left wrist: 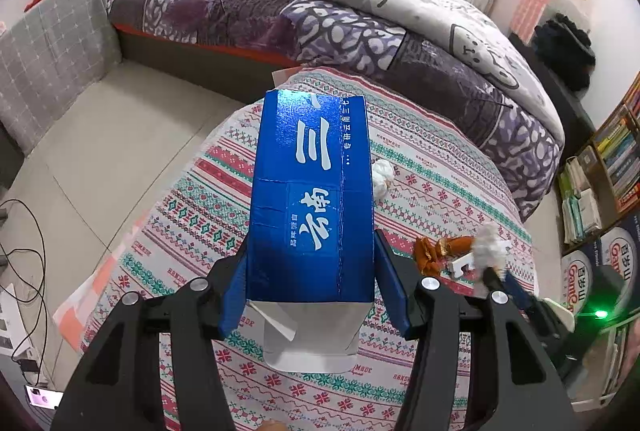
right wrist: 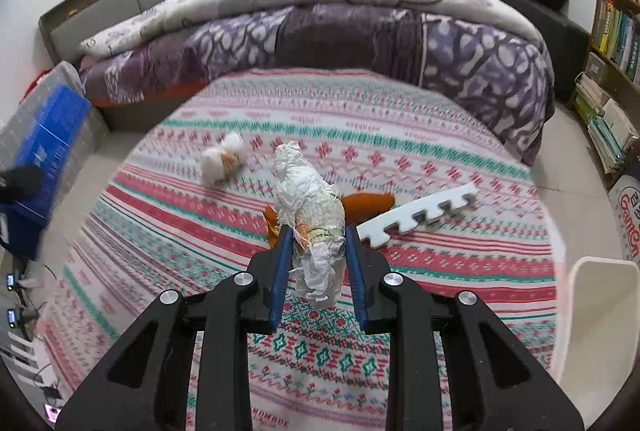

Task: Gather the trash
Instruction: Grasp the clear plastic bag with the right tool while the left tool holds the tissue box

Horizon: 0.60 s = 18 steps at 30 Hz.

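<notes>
My left gripper is shut on a tall blue carton with white lettering, held above the patterned tablecloth; the carton also shows at the left edge of the right wrist view. My right gripper is shut on a crumpled white wrapper wad, lifted above the cloth. On the cloth lie an orange wrapper, a small white and orange wad and a white foam puzzle-edge strip. In the left wrist view a white wad lies beside the carton.
A white bin stands at the table's right edge. A bed with a purple quilt lies behind the table. Bookshelves stand at the right. Cables lie on the floor at left.
</notes>
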### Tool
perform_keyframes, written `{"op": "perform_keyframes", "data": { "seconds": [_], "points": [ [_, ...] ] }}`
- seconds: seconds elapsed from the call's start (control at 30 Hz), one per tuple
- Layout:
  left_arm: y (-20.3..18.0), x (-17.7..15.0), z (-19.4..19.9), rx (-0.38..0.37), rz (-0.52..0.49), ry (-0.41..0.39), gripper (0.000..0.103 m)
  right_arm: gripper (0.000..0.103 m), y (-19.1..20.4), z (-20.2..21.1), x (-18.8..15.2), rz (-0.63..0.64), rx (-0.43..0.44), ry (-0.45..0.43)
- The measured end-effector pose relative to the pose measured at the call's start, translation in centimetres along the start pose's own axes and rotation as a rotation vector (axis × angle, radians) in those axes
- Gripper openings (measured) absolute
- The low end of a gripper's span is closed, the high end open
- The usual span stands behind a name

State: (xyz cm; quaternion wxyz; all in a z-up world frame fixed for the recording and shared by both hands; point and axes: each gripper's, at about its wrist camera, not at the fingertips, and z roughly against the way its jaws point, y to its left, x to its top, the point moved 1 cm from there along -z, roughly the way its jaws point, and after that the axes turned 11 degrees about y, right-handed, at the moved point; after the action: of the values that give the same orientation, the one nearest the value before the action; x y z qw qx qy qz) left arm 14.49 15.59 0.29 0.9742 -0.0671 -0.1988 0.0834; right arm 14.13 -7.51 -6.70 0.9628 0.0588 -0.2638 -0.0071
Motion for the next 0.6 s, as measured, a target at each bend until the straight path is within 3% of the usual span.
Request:
{"op": "perform_keyframes", "data": {
  "seconds": [0.3,0.6],
  "points": [
    [-1.3,-0.7,0.1,0.008,-0.028,-0.015,0.056,0.025,-3.1,4.3,-0.4,-0.061,-0.016,-0.021],
    [-3.7,-1.7,-0.2,0.009,-0.075,-0.024,0.056,0.026,-8.3,6.8,-2.9,-0.153,-0.053,-0.014]
  ]
}}
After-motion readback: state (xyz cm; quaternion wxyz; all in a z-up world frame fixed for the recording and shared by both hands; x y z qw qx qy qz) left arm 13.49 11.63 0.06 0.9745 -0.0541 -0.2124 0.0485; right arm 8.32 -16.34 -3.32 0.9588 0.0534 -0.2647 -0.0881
